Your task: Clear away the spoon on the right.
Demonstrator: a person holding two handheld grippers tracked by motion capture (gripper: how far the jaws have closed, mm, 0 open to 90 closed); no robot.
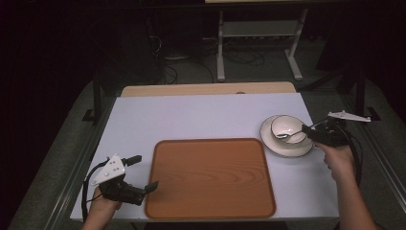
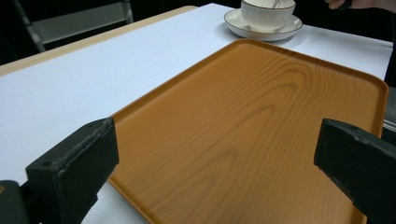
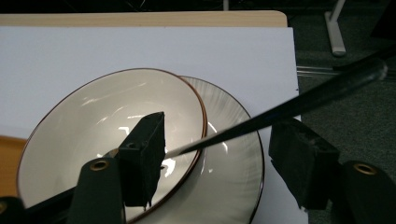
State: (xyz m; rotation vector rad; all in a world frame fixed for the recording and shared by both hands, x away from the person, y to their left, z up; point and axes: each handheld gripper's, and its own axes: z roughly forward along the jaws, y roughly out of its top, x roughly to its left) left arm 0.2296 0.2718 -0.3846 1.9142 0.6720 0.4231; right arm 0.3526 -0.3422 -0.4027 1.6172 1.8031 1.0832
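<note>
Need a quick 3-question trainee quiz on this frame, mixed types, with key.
1. True or false: the tray carries the bowl.
2. What lies in the bowl? A) fork B) spoon C) knife
3. Fill in: the bowl sits on a ____.

Key
1. False; the tray is bare, and the bowl stands to its right.
2. B; the right gripper has its jaws open on either side of the handle.
3. Plate. The left gripper is open at the tray's left edge.

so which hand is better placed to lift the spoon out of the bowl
Right. The right gripper is open with its jaws either side of the spoon handle at the bowl. The left gripper sits across the tray.
</note>
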